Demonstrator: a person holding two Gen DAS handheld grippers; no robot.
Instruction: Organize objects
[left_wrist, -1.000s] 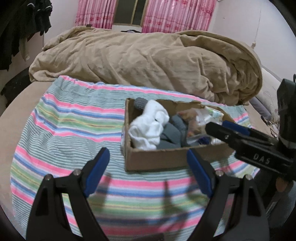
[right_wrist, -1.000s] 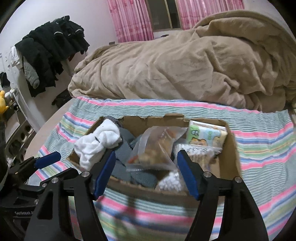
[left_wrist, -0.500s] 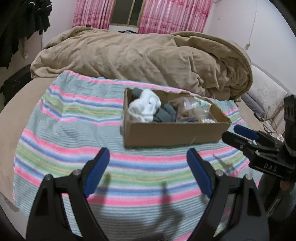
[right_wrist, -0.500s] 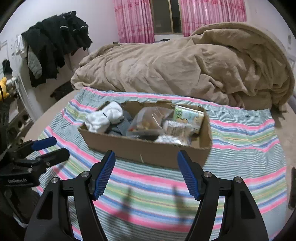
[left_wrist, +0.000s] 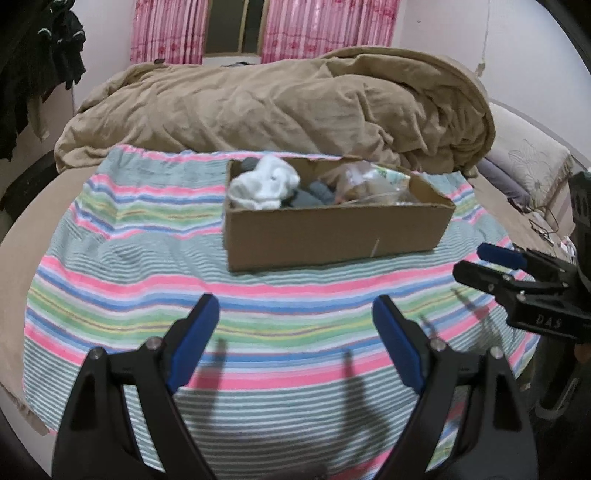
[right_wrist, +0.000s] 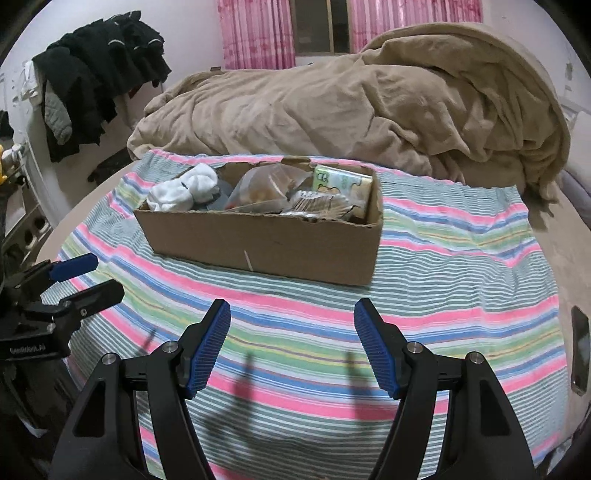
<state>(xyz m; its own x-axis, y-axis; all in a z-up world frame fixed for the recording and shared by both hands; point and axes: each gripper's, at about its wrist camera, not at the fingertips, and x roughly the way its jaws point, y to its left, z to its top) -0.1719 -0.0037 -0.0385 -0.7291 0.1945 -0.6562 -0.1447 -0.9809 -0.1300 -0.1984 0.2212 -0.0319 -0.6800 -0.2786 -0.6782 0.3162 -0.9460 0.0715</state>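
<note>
A cardboard box (left_wrist: 332, 232) (right_wrist: 266, 243) stands on a striped cloth (left_wrist: 147, 280) (right_wrist: 461, 280) on the bed. It holds white socks (left_wrist: 264, 182) (right_wrist: 184, 188), grey socks (left_wrist: 314, 195), a clear bag of snacks (right_wrist: 266, 186) and a green carton (right_wrist: 341, 181). My left gripper (left_wrist: 295, 325) is open and empty, well short of the box. My right gripper (right_wrist: 291, 332) is open and empty, also short of the box. Each gripper shows at the edge of the other's view: the right one (left_wrist: 491, 262), the left one (right_wrist: 85, 280).
A rumpled tan blanket (left_wrist: 277, 107) (right_wrist: 369, 99) lies behind the box. Dark clothes (right_wrist: 96, 74) hang at the left wall. A pillow (left_wrist: 524, 166) lies at the right. A dark phone (right_wrist: 579, 350) lies at the cloth's right edge.
Both grippers have pulled back from the box, toward the cloth's near edge. The box now sits farther off and its contents look unchanged. Both stay open and empty.
</note>
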